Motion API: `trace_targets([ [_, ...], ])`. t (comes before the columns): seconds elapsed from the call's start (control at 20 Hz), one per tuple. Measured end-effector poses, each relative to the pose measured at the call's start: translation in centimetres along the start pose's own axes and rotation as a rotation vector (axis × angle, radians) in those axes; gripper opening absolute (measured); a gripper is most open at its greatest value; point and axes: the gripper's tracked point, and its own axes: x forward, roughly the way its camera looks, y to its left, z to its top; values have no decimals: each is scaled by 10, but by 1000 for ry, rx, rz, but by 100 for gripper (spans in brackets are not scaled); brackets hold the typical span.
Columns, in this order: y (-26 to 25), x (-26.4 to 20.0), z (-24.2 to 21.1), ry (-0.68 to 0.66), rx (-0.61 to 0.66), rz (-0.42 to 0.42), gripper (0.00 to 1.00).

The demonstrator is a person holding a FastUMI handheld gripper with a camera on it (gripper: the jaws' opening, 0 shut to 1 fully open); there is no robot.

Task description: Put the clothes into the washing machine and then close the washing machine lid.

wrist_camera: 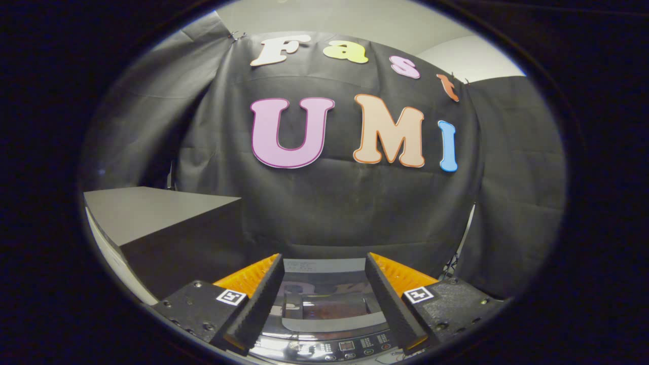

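The gripper is spread wide with nothing held; its two fingers angle apart from each other, and the gap between them is bare of any cloth or other object. Each finger carries a small square marker on its mount near the base.

Seen through that gap, just below and ahead of the fingers, is the washer, viewed from above. Its lid lies flat and down over the tub, a glossy dark panel that mirrors the booth behind it. A pale band runs along the lid's near side, and a light strip crosses the far end of the top. Closer to the fingers' bases sits the control panel, a curved row of small buttons with a little display in the middle; the markings are too small to make out.

I can't spot any clothes from here; with the lid down, whether any are inside cannot be told.

To the left of the washer, and well beyond the left finger, stands a table with a plain grey top and a dark front face. It sits up against the black cloth wall, which hangs in folds behind everything. Above the cloth a pale room wall shows.
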Motion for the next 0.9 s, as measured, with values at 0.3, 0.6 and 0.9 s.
trace_targets([
  [0.3,-4,-31,2,10,-16,8,97],
  [0.6,-17,-60,8,-5,66,19,97],
  [0.9,-35,-98,5,21,56,25,97],
])
